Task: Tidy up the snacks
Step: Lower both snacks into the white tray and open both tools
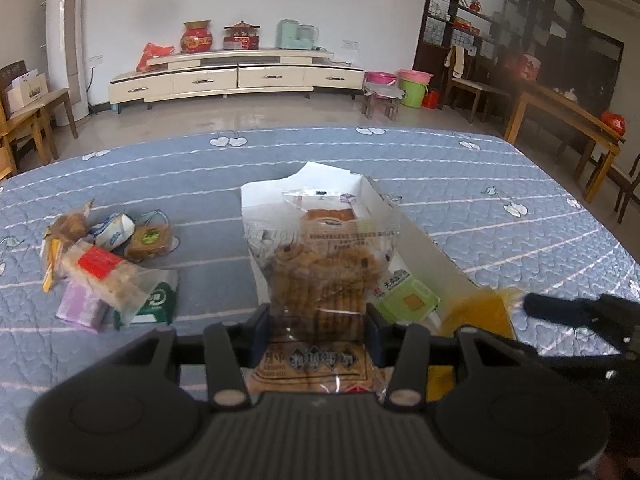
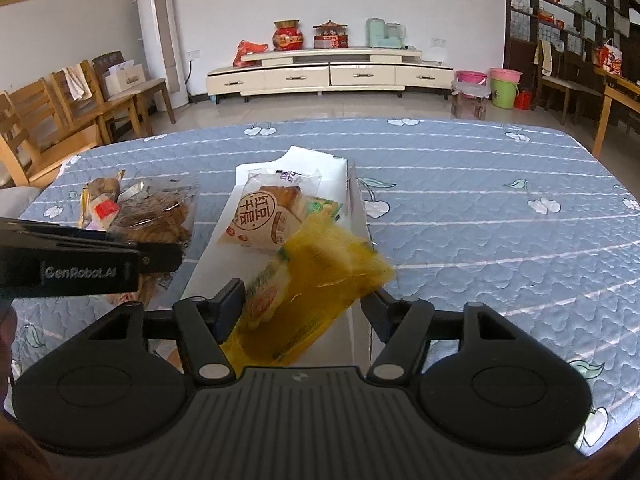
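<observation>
Clear biscuit bag (image 1: 320, 276): clamped between the fingers of the left tool (image 1: 318, 324), held above the white box (image 2: 280, 256). Yellow packet (image 2: 316, 280): blurred, lying between the right tool's (image 2: 304, 300) fingers over the box; clamped or loose, cannot tell. Loose snack pile (image 1: 108, 264): left of the left tool, on the quilted surface (image 1: 500, 216). Risk: slick wrappers slipping; both tools crowding the box, packets landing outside.
</observation>
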A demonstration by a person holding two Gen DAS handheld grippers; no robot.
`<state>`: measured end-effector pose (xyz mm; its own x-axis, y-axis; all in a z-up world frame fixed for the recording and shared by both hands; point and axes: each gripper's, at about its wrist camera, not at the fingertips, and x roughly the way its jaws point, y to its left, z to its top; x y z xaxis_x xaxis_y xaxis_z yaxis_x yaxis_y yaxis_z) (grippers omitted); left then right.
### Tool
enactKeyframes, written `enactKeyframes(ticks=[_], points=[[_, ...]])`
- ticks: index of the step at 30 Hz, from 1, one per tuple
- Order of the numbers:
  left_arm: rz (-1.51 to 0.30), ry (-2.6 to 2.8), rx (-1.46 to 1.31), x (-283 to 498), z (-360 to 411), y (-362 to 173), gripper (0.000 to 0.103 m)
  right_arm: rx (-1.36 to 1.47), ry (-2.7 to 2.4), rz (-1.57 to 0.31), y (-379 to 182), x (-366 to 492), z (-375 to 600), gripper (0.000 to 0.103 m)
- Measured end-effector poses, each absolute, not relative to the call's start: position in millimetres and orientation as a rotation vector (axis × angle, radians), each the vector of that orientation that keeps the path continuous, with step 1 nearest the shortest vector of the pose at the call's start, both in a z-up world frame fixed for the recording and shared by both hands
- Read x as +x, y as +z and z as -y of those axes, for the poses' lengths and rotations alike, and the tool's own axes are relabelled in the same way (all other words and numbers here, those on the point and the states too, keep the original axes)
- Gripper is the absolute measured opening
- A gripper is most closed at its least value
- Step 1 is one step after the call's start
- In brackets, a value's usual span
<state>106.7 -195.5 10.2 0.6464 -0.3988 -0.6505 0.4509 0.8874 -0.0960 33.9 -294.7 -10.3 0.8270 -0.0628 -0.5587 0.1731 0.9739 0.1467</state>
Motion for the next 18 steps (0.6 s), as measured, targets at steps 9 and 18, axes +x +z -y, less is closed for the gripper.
enactKeyframes(ticks=[9,18], points=[[-0.718,-0.564,0.07,110.4,208.3,9.4,0.072,0.201,-0.22,-0.53,-2.4,13.9,307.3,0.1],[-0.676,-0.433,0.072,93.5,175.6,37.0,0.081,0.185,-0.193,-0.495,13.2,7.7,292.3,0.102]])
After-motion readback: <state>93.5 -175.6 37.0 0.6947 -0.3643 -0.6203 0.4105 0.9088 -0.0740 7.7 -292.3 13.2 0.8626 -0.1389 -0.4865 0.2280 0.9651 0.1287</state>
